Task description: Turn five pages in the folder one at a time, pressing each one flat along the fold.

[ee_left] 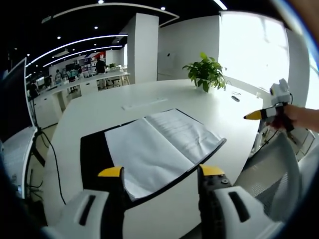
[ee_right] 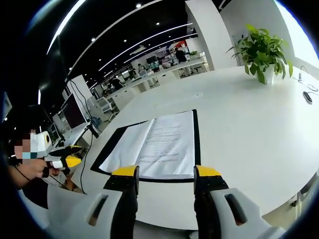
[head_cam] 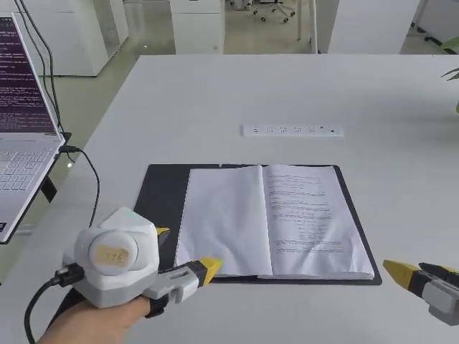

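The folder (head_cam: 267, 221) lies open mid-frame on the bench (head_cam: 215, 93). The left gripper (head_cam: 185, 249), lower left, and the right gripper (head_cam: 405, 272), lower right, are both wide and empty. Thin stacked pages risk lifting two together.

In the head view the right gripper (head_cam: 414, 274) is cut off by the right edge, with a yellow jaw tip and a piece of grey body left inside the frame. The near left corner of the folder (head_cam: 161, 193) is hidden behind the left gripper (head_cam: 185, 249), and the hand (head_cam: 93, 324) holding that gripper is cut by the bottom edge. The laptop (head_cam: 21, 143) is cut off at the left edge, and the lines on its screen are too small to be read. The print on the right-hand page (head_cam: 305, 215) cannot be read either. A plant (head_cam: 452, 68) is clipped to a few leaves at the right edge. In the left gripper view the folder's near edge is partly covered by that gripper's jaws, and the people (ee_left: 99, 64) far behind are too small to be made out.
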Tool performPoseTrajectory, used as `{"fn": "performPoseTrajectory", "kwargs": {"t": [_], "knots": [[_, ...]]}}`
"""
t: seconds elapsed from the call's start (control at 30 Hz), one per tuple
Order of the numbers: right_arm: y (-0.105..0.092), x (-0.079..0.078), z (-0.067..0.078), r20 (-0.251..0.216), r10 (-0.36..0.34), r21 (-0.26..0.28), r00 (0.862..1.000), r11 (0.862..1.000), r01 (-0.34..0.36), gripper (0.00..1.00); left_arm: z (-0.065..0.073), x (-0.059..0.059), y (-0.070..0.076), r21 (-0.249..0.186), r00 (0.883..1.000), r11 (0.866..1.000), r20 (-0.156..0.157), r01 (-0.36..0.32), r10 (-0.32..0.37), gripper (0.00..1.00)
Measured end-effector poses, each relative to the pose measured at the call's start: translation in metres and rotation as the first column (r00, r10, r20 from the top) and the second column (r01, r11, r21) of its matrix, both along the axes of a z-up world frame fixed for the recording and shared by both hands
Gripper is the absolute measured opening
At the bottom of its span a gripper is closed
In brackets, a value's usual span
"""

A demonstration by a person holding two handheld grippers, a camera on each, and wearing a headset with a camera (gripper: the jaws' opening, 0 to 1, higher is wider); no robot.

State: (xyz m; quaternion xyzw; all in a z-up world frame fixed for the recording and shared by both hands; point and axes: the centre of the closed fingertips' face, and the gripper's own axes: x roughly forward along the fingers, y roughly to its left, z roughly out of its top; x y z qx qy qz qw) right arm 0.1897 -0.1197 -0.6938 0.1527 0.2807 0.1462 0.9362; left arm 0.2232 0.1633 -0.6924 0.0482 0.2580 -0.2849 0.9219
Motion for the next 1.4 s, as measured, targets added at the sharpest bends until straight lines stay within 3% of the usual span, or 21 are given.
{"fn": "performPoseTrajectory", "kwargs": {"t": [0.1,0.37,0.67,0.9,1.0,1.17,1.4], "knots": [[0.001,0.000,-0.005,-0.009,-0.001,0.008,1.000,1.000,0.001,0.42,-0.009,0.005,-0.014,-0.001,1.000,1.000,-0.013,0.021,-0.021,0.58],[0.005,0.000,-0.013,-0.022,-0.005,0.037,1.000,0.999,0.006,0.41,-0.026,0.017,-0.050,0.032,0.996,0.995,-0.007,0.091,-0.091,0.58],[0.003,0.002,-0.018,-0.031,0.001,0.050,1.000,0.999,0.001,0.40,-0.059,0.027,-0.111,0.059,0.982,0.980,-0.026,0.191,-0.189,0.58],[0.002,0.004,-0.021,-0.049,0.004,0.075,0.999,0.997,0.000,0.39,-0.073,0.037,-0.149,0.069,0.975,0.973,-0.013,0.220,-0.220,0.57],[0.002,0.005,-0.022,-0.054,0.007,0.088,0.998,0.996,-0.002,0.40,-0.078,0.041,-0.161,0.068,0.975,0.972,-0.012,0.224,-0.224,0.57],[-0.006,0.008,-0.028,-0.065,0.009,0.060,0.998,0.998,-0.005,0.39,-0.086,0.047,-0.180,0.068,0.972,0.970,-0.014,0.234,-0.233,0.56],[-0.015,0.014,-0.033,-0.075,0.001,0.056,0.997,0.998,0.004,0.39,-0.103,0.056,-0.194,0.084,0.975,0.971,-0.020,0.224,-0.223,0.55]]}}
